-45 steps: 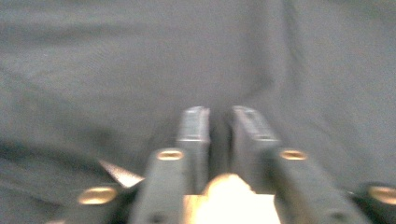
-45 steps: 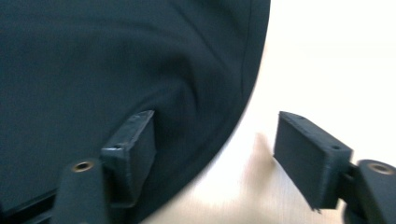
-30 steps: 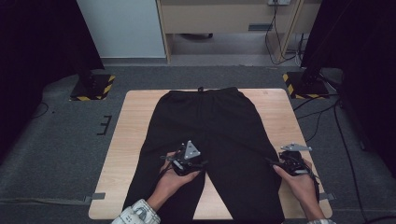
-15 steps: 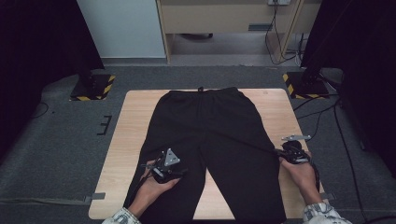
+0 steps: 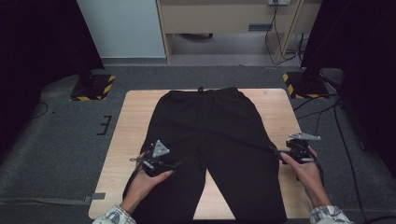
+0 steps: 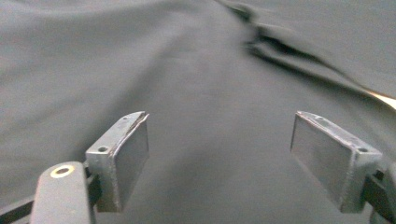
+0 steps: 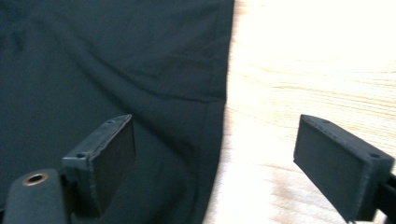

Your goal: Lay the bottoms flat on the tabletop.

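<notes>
Wooden table (image 5: 130, 140) bears black trousers (image 5: 215, 140) beneath wide-open left gripper (image 5: 173, 164) and right gripper (image 5: 275, 150).

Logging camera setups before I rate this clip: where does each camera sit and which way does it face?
High view: above the person's side, looking forward and down on the table, black trousers spread flat; both forearms enter from below, left gripper, right gripper.
Left gripper view: rides the left gripper, looking along its open jaws at trouser cloth.
Right gripper view: rides the right gripper, jaws open over the trousers' edge and bare wood.
All three share the trousers.
</notes>
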### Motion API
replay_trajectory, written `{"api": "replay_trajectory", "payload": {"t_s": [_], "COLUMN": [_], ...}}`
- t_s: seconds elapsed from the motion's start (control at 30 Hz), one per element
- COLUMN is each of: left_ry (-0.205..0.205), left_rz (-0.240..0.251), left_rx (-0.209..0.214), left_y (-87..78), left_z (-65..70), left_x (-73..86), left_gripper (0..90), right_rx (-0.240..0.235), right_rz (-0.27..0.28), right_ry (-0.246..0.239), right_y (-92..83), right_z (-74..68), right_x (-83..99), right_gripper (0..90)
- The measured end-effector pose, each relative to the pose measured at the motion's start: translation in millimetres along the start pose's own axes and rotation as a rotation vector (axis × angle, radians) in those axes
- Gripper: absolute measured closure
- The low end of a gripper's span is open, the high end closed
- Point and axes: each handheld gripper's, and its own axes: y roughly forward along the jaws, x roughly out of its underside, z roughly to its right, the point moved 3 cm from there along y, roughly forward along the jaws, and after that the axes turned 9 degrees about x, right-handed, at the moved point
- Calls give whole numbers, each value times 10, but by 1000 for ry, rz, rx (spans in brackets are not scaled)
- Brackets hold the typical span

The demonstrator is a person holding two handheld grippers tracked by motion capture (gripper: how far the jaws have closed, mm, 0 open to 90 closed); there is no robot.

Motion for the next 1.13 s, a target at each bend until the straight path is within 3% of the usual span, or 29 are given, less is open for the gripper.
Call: {"api": "replay_trajectory", "payload": {"t_s": [0.07,0.17,0.27,0.37,0.43,0.53,0.63,0.73,0.8,1.13], "left_ry": [-22,-67,-107,-177,-216,-250,-282,-299,-280,-276], "left_rz": [-1,9,12,15,13,-1,-6,-21,-23,-21], "left_rx": [-15,-80,-135,-184,-231,-269,-291,-289,-296,-291], "left_y": [-73,-201,-316,-439,-508,-557,-577,-557,-536,-536], "left_z": [-166,-466,-724,-1004,-1147,-1282,-1373,-1408,-1410,-1388], "left_x": [30,121,233,393,491,611,708,771,799,805], "left_gripper": [152,120,98,99,99,101,101,101,88,82], "right_rx": [2,34,99,144,165,187,198,205,206,196], "right_rz": [6,-9,-14,-22,-21,-33,-55,-32,-32,-31], "right_ry": [7,30,38,39,47,45,37,17,-3,-10], "right_y": [10,33,65,82,89,109,137,140,138,51], "right_z": [54,153,260,325,363,415,449,446,439,395], "right_x": [-2,7,36,66,91,136,184,218,227,306], "right_gripper": [122,136,158,166,173,175,171,169,166,167]}}
